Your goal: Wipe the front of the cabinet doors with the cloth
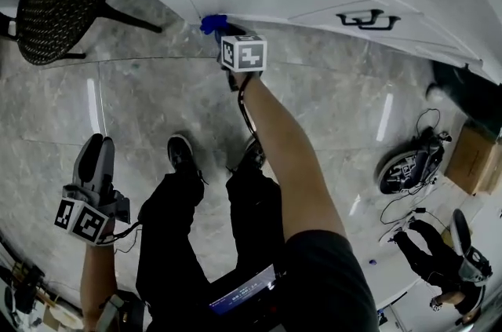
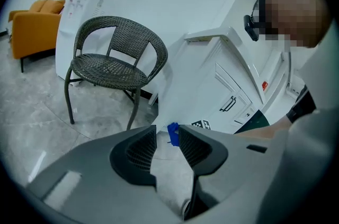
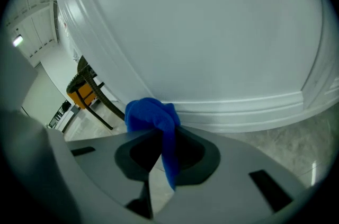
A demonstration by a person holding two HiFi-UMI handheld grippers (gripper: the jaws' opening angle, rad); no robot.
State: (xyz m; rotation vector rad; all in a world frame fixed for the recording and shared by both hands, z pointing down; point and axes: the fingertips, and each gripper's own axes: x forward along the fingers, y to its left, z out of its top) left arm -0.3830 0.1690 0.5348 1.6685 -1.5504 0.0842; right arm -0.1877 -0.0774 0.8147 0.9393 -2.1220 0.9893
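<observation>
Now my right claw [image 3: 161, 139] is clenched on the cloth [image 3: 152, 114], bunched just ahead of its tips at the bottom edge of the cabinet door [image 3: 201, 32], left claw [image 2: 168, 139] released w/ nothing in it, so I judge wiping is under way, most fronts prob. left.

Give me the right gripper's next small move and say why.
Probably slide the right gripper upward along the cabinet door, with the blue cloth pressed against it. Its jaws are shut on the cloth, which sits bunched low at the door's bottom moulding, so the broad panel to wipe lies above it.
</observation>
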